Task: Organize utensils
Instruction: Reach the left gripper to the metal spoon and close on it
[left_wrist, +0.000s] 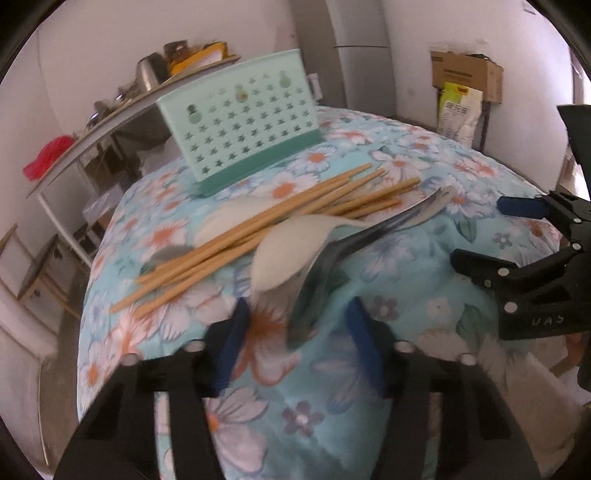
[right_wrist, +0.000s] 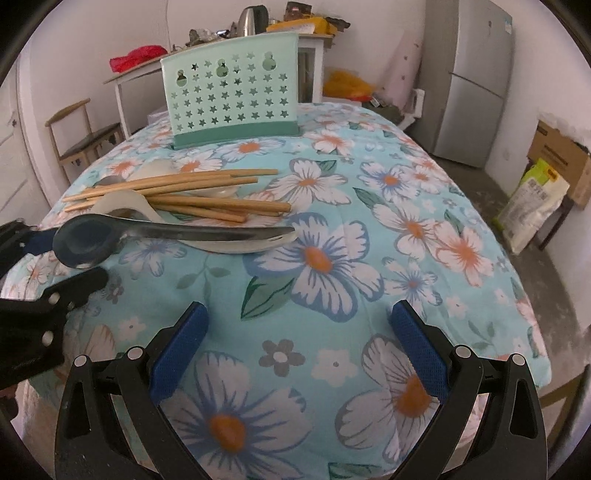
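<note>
A mint-green utensil holder (left_wrist: 240, 118) (right_wrist: 232, 92) with star holes stands at the far side of the flowered tablecloth (right_wrist: 317, 266). In front of it lie several wooden chopsticks (left_wrist: 258, 221) (right_wrist: 184, 184), white ceramic spoons (left_wrist: 284, 251) (right_wrist: 122, 205) and a metal spoon (left_wrist: 310, 295) (right_wrist: 166, 232). My left gripper (left_wrist: 299, 341) (right_wrist: 77, 254) is open. The metal spoon's bowl lies between its blue pads, and neither pad touches it. My right gripper (right_wrist: 299, 332) (left_wrist: 487, 236) is open over bare cloth, to the right of the pile.
A side table (right_wrist: 125, 77) with a kettle and clutter stands behind the holder, with a wooden chair (right_wrist: 85, 136) to its left. A fridge (right_wrist: 472, 85), a cardboard box (right_wrist: 561, 158) and a bag (right_wrist: 532, 203) stand on the right. The cloth drops off at the table's edges.
</note>
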